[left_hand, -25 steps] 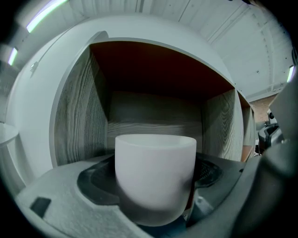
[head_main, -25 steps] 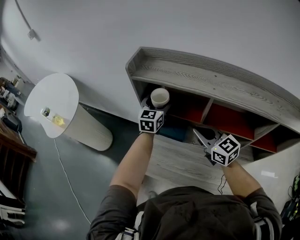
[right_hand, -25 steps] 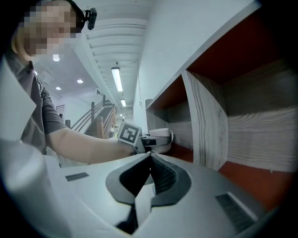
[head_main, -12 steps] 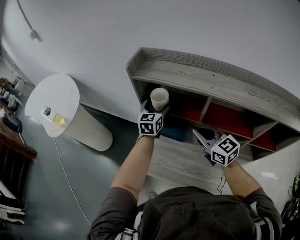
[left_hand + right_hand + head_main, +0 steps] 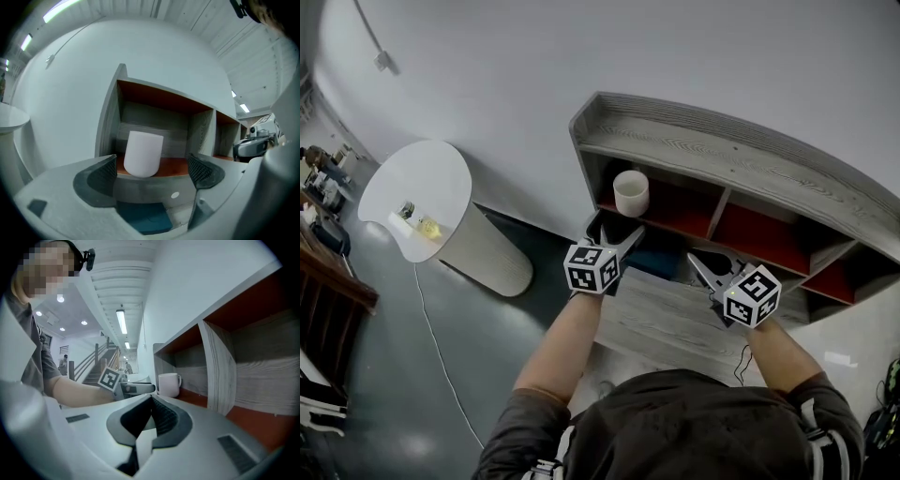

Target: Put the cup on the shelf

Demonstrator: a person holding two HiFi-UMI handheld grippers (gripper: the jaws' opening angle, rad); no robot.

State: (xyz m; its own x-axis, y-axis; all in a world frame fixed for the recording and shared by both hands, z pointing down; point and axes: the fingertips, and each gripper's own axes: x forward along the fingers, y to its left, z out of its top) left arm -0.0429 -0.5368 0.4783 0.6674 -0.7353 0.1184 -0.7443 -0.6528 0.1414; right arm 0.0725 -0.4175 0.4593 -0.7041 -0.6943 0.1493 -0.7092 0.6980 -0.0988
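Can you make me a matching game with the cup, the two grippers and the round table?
Things:
1. cup
2. left gripper
3. right gripper
4. round table

States or places:
A. jaws shut
B. stands apart, left of the shelf
C. jaws open, holding nothing
D. upright in the shelf's leftmost compartment

Pairs: 1-D, 2-C, 3-A, 4-B

Grey wooden shelf (image 5: 722, 159): red-backed compartments, against a white wall. White cup (image 5: 631, 193): upright in the shelf's leftmost compartment. Left gripper (image 5: 616, 228): just below the cup, apart from it. Right gripper (image 5: 701, 265): below the shelf's middle. Round white worktop (image 5: 417, 192): left of the shelf.
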